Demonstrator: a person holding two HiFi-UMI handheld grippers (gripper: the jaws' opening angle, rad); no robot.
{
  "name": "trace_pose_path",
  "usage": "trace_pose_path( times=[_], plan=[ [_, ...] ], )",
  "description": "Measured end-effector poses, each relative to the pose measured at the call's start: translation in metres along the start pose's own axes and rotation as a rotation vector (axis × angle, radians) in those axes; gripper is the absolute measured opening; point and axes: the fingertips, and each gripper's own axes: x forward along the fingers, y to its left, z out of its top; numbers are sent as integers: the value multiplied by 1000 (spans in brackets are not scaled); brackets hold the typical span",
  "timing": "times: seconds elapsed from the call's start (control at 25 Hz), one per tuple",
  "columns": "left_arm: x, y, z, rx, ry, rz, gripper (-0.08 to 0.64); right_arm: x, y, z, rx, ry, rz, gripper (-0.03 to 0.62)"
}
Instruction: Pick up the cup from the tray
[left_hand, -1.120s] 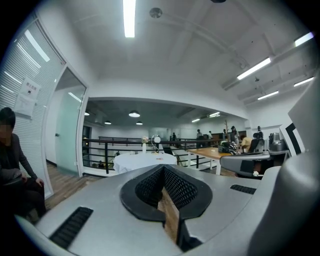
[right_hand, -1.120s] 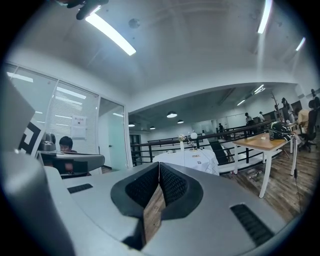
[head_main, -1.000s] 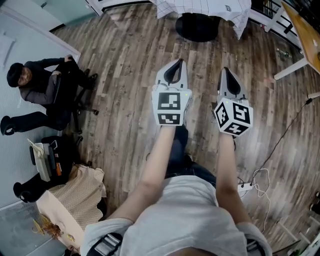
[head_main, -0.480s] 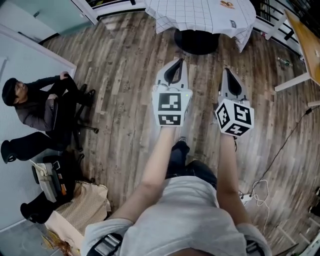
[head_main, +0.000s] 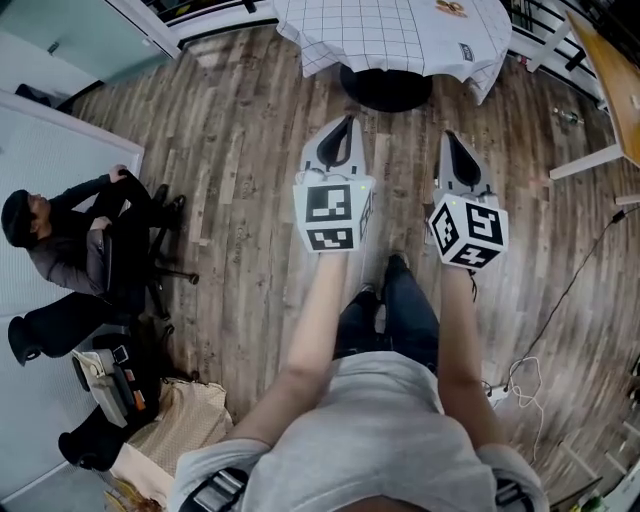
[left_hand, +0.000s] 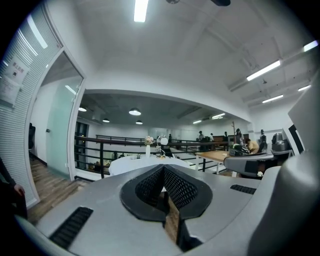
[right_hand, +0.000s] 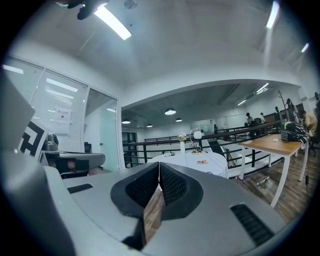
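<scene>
- Two grippers, both out over the wood floor (head_main: 250, 150), just short of the round table (head_main: 390, 30) w/ white checked cloth.
- The cup: too small to pick out. Only tiny items show on the table top, incl. a vase (right_hand: 182, 146).
- L gripper (head_main: 346, 124): jaws fully together, nothing btwn them.
- R gripper (head_main: 450, 137): jaws fully together too, nothing held or touched.

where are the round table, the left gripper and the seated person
round table (head_main: 385, 35), head view, checked cloth top
left gripper (head_main: 347, 124), head view, tips of its shut jaws
seated person (head_main: 75, 260), head view, dark torso
</scene>
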Motion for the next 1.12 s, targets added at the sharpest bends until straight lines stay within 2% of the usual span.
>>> trace_pose_path(
  times=[0.36,0.68,1.12],
  plan=[
    [73,11,-1,12,9,20,6,74,-26,-1,4,3,46,8],
    [170,35,23,21,5,70,6,178,-60,32,-20,-14,108,9],
    [281,49,45,17,-11,118,6,285,-116,49,-16,-12,148,9]
  ],
)
